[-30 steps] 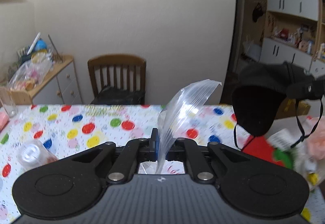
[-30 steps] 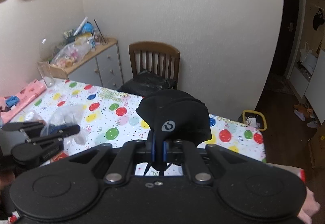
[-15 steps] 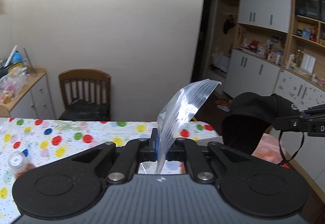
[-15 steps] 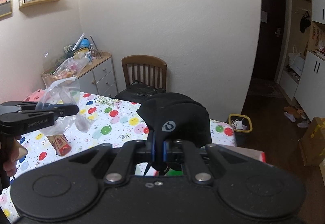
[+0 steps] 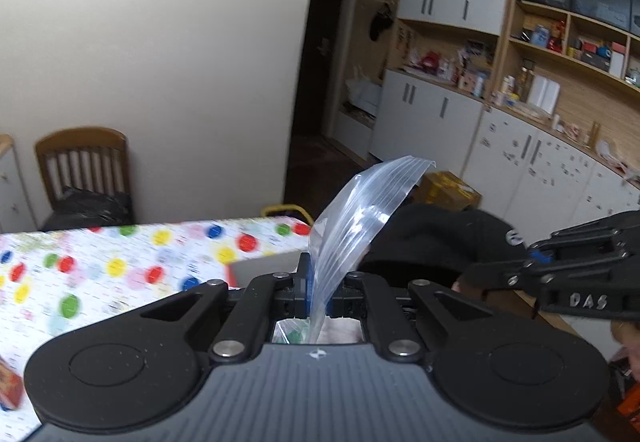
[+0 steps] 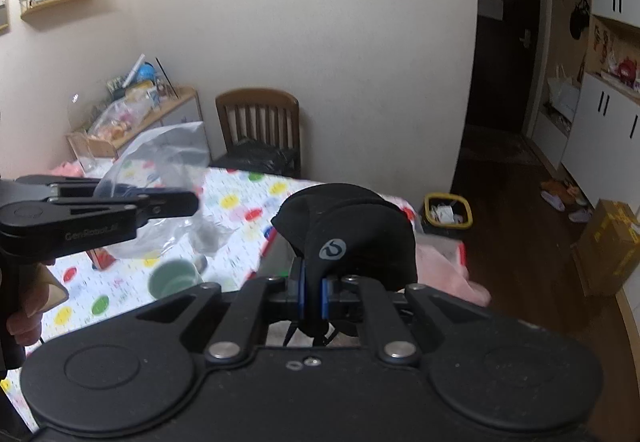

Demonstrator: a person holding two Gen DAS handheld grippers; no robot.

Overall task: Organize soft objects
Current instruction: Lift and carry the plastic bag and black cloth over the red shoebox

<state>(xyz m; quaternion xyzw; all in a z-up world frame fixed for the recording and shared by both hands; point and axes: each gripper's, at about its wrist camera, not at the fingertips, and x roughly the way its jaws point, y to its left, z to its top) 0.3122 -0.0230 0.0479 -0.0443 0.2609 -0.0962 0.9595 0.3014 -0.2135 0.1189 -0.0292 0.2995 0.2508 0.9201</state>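
The left hand-held gripper [image 5: 318,292] is clenched on the lower edge of a clear, thin plastic zip bag [image 5: 360,209], whose ribbed closure strip curls up and over to the right above the blue-padded fingers. In the right wrist view this same left hand-held gripper [image 6: 188,197] reaches in from the left edge with the crumpled clear bag [image 6: 160,165] hanging around its tips, held in the air above the counter [image 6: 240,201], which is covered in a white cloth with coloured balloon dots. The right hand-held gripper [image 6: 313,292] is clenched on a black, soft fabric cap with a small grey round logo [image 6: 352,226]; the cap stands up from between the pads, its dome bulging forward, with thin black straps dangling below. From the left wrist view the black cap [image 5: 432,238] sits just right of the bag, close behind it, with the right hand-held gripper [image 5: 480,274] coming in from the right. A pale green mug [image 6: 174,278] stands on the counter below the bag. A brown wooden slat-back chair [image 6: 260,121] stands against the far wall.
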